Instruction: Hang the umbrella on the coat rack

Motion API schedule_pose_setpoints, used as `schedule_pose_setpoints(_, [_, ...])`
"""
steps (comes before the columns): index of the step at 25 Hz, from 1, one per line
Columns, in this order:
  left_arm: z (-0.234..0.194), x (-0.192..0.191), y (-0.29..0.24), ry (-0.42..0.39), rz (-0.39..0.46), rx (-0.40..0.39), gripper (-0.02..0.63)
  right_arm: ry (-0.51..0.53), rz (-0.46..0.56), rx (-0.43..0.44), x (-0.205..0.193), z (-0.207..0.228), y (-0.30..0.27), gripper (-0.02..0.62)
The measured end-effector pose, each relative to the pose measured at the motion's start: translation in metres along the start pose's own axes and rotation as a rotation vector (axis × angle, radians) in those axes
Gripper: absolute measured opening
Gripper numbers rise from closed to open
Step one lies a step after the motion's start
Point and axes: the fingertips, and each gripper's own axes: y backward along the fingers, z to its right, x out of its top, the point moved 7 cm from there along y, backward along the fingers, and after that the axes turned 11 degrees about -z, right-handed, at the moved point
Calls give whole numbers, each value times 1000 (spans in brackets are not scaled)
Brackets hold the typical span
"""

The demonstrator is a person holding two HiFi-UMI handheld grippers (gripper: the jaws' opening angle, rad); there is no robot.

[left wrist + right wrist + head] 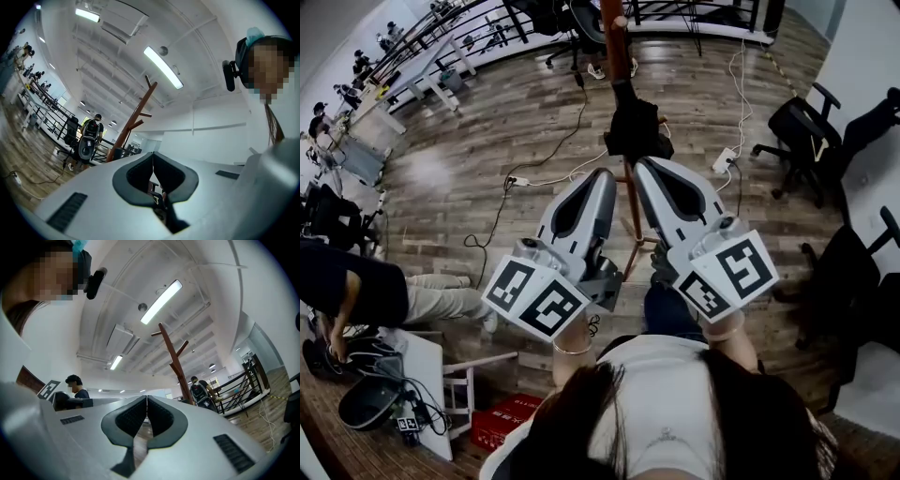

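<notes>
The brown wooden coat rack (615, 37) stands straight ahead on the wooden floor. A black folded bundle (636, 127), seemingly the umbrella, hangs against its pole. My left gripper (609, 174) and right gripper (643, 165) are held side by side close to my body, short of the rack, one on each side of the pole. Both are shut with nothing between their jaws. The rack's forked top (135, 117) appears in the left gripper view beyond the closed left gripper (153, 154). In the right gripper view the rack (172, 352) rises behind the closed right gripper (147, 397).
Black office chairs (802, 131) stand at the right. Cables (534, 178) and a power strip (724, 159) lie on the floor around the rack. A person (356, 286) crouches at the left by a red box (502, 417). Another person with a backpack (90, 136) stands near railings.
</notes>
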Motion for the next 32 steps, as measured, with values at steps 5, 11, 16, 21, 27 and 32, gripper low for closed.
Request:
schedule_pose_setpoints(5, [10,-9,15,4,2,-2,12,9,0,-5,-4,-14,14,35])
schedule_pose_setpoints(11, [21,-17,36,9,4,-3,12,12,-6,-18,-9,-30,31,35])
schedule_pose_setpoints(16, [32,-22,45,8,-4,-12,12,16,-9,-28,-9,-39,45,35])
schedule_pose_setpoints(21, [44,-26,59,-1,-2,-22,12,23,-7,-38,-11,-52,58,35])
schedule_pose_setpoints(27, [57,-27,74,-6,0,-27,12,32,-13,-36,-10,-67,70,35])
schedule_pose_setpoints(32, [61,-34,78,0,-3,-27,12,27,-17,-44,-14,-68,79,35])
